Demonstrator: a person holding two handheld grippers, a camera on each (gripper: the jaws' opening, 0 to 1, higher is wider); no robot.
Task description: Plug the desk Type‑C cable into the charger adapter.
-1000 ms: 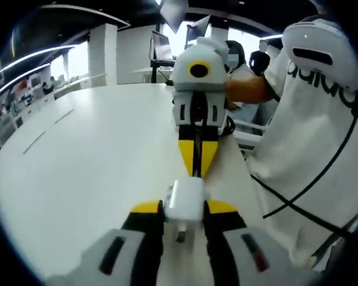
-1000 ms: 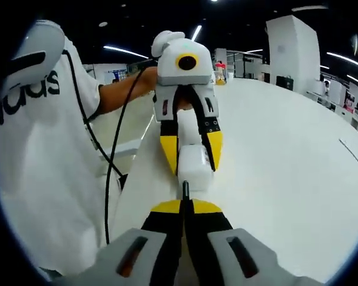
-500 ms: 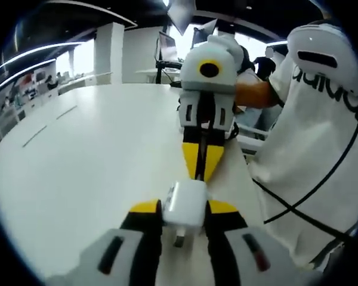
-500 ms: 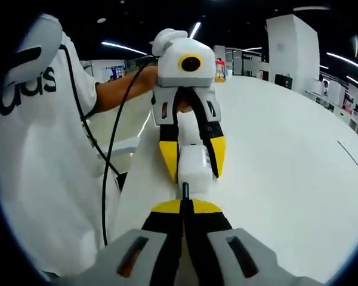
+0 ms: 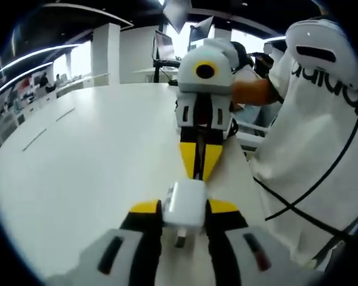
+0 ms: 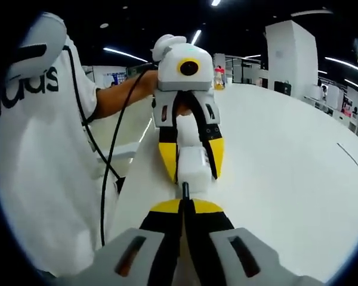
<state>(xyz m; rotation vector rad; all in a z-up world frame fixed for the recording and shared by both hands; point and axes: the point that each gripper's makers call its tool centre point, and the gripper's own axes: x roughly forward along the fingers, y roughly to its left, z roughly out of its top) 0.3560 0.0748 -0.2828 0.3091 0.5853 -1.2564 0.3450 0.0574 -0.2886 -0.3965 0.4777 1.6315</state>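
Our left gripper [image 5: 184, 210] is clamped on the charger adapter [image 5: 185, 204], and our right gripper [image 6: 185, 205] pinches the Type-C cable [image 6: 185, 189], its plug meeting the adapter at 12 o'clock. If we tilt either hand, the plug could jam or bend in the port.

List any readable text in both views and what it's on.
"adidas" wordmark, partly readable: black letters on the person's white T-shirt, cut off to "idas"; its letters run sideways in the left gripper view.
White charger adapter: no print visible.
Background signage: too small and blurred.

White table [image 5: 77, 161] — dark ceiling, strip lights
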